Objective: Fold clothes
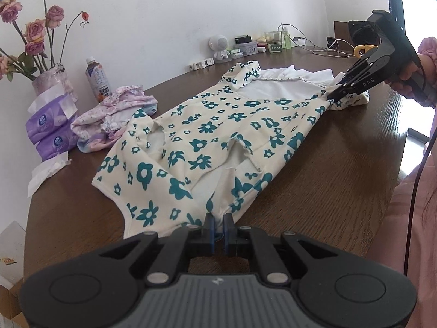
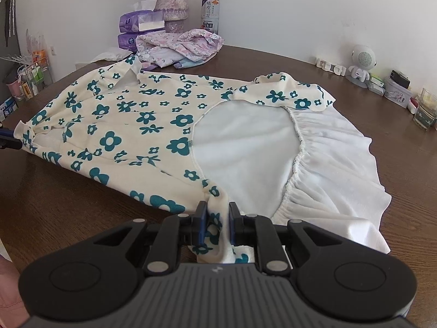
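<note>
Left tool [image 1: 218,228] clamped on floral garment [image 1: 207,136] hem, apparently; right tool [image 2: 217,225] pinching bunched cloth at opposite end; garment spread flat on bench [image 1: 341,177]; best kept taut, both ends lifted together, folded evenly without dragging.

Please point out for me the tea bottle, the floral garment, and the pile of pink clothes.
tea bottle [image 2: 210,13], right wrist view, on its label.
floral garment [image 2: 142,117], right wrist view, on the printed body.
pile of pink clothes [image 1: 120,114], left wrist view, on the top folds.
</note>
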